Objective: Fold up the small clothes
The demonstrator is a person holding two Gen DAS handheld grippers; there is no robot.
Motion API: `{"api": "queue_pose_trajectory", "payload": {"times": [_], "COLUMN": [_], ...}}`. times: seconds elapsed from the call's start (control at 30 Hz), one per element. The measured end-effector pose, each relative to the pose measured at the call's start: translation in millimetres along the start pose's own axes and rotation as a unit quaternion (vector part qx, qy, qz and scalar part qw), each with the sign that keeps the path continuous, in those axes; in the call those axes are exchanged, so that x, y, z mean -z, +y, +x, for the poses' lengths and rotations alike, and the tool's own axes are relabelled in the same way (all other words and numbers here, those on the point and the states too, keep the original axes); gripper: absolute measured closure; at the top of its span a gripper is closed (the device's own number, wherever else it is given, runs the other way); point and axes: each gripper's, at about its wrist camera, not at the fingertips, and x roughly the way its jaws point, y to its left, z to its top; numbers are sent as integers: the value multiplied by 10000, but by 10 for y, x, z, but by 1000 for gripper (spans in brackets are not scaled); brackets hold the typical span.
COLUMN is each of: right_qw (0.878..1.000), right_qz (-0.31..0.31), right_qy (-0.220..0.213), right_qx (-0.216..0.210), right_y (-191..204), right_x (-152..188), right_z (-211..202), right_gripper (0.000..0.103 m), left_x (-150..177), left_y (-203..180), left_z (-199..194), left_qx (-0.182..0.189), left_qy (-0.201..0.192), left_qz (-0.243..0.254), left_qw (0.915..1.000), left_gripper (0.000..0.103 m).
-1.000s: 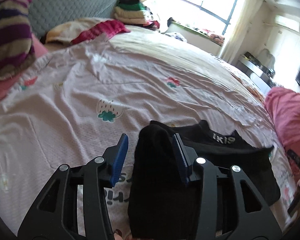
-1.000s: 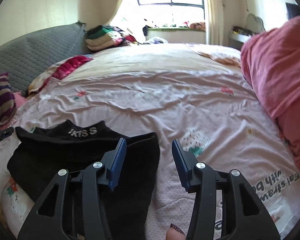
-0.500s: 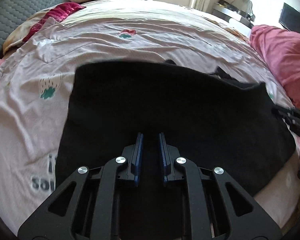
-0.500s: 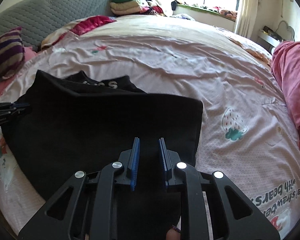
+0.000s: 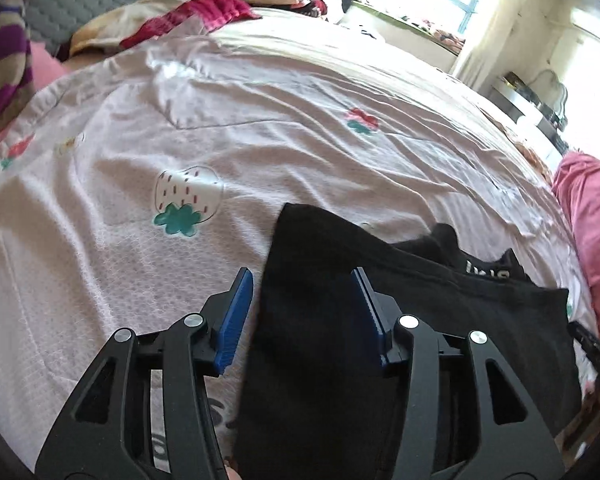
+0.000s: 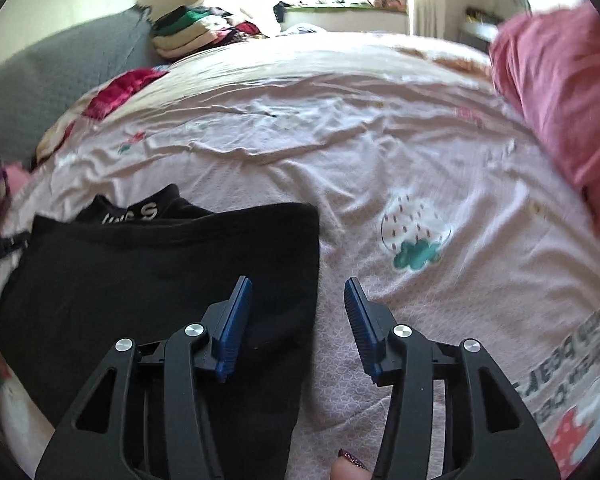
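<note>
A small black garment [image 5: 380,320] with a lettered waistband lies folded over on the pink printed bedsheet [image 5: 180,140]. My left gripper [image 5: 302,312] is open, its jaws straddling the garment's left edge just above the cloth. In the right wrist view the same garment [image 6: 160,272] lies at the left, its waistband lettering [image 6: 132,214] showing past the folded edge. My right gripper [image 6: 298,316] is open over the garment's right edge, holding nothing. The other gripper's tip [image 6: 4,246] shows at the far left.
A pink blanket heap [image 6: 560,92] lies at the right. A striped pillow [image 5: 4,60] and red cloth [image 5: 204,12] lie at the bed's head by a grey headboard [image 6: 52,68]. Stacked folded clothes [image 6: 196,32] sit near the window.
Half a second ago both grippers were shut on the black garment and carrying its edge over. Now both have opened, let go and drawn back, and the garment lies folded.
</note>
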Motion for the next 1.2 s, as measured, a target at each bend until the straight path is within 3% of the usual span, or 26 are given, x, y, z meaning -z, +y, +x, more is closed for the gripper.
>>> {"api": "queue_pose_trajectory", "payload": {"times": [0.07, 0.1, 0.13, 0.17, 0.2, 0.33, 0.47, 0.67, 0.77, 0.87, 0.97, 1.2], "right_qw": [9999, 9998, 9997, 9997, 9997, 9992, 9978, 9989, 9983, 9967, 9968, 9962], "right_qz": [68, 60, 43, 20, -9, -72, -40, -245, -178, -233, -179, -383], "right_qy": [42, 45, 40, -2, -36, -377, -653, -107, 69, 84, 80, -447], "right_qx": [-127, -193, -245, -239, -236, -140, -123, 389, 549, 767, 774, 635], "right_y": [-10, -3, 11, 31, 49, 69, 30, 79, 53, 72, 70, 291], "right_x": [6, 7, 6, 1, -7, -60, -110, 13, 60, 63, 70, 84], "right_z": [28, 29, 24, 1, -21, -163, -243, 55, 133, 88, 19, -343], "right_gripper": [59, 76, 91, 93, 96, 97, 97, 96, 90, 72, 62, 47], "left_x": [-20, -15, 1, 14, 27, -4, -99, 25, 104, 135, 168, 273], "left_y": [33, 34, 24, 4, -21, -66, -90, -95, -87, -118, -197, -376], "left_z": [45, 62, 75, 72, 49, -183, -199, 96, 141, 20, -130, -406], "left_qx": [139, 193, 175, 136, 119, 228, 103, -440, -601, -629, -624, -499], "left_qy": [70, 101, 104, 80, 15, -499, -602, -294, -219, -284, -340, -418], "left_qz": [-27, -14, 32, 106, 195, 225, 249, 497, 498, 535, 651, 866], "left_qw": [9999, 9998, 9998, 9998, 9997, 9982, 9978, 9974, 9967, 9962, 9953, 9941], "left_gripper": [61, 64, 73, 97, 99, 100, 100, 99, 95, 91, 78, 60]}}
